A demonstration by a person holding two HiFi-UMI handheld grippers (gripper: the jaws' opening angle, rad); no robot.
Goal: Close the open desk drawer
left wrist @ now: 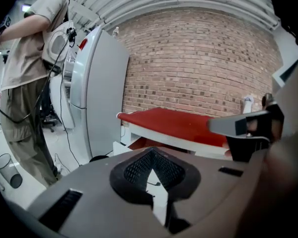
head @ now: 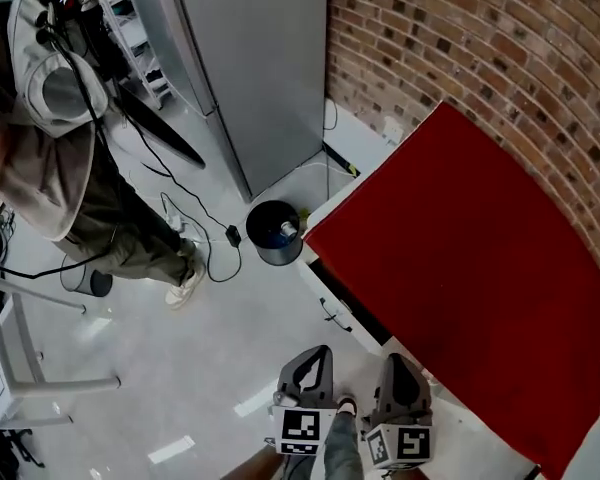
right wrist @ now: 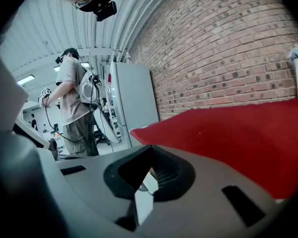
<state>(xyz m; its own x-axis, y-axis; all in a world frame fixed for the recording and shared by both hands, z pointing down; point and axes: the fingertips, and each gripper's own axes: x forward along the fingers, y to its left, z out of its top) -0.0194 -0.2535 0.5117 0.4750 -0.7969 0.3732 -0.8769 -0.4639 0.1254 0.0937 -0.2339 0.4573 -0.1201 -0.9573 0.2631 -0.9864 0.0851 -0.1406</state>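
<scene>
Left gripper point(head: 315, 368) and right gripper point(head: 400, 373) sit side by side, low, in front of the desk point(head: 470, 268). Both have their jaws together with nothing between them, and their own views confirm it. Neither is touching anything.

Drawer point(head: 325, 293): on the desk front at the corner nearest the bin point(head: 275, 233), pulled out partway, with a dark gap between its white front and the desk body. There looks to be a small handle point(head: 332, 316) on the front. It lies just ahead of the left gripper. That gripper's own view shows the drawer point(left wrist: 131, 144) below the red top, above its jaw tips. The right gripper's view mostly shows the red top, no drawer.

Step, as I read it: approach. The push hasn't started and the drawer is not yet shut.

Next move, my call: no grip needed. Put a closed jaw tip flat on the drawer front and push straight in along the slide. The left gripper is better placed. Push near the middle of the front so it doesn't skew.

Room: the desk has a white frame and a bare red top, and it stands against a brick wall point(head: 480, 38). A grey fridge point(head: 250, 68) is past the bin. The floor point(head: 180, 368) is pale, with cables point(head: 205, 223) trailing across it. A second person point(head: 70, 158) stands to the left, well apart from the desk.
</scene>
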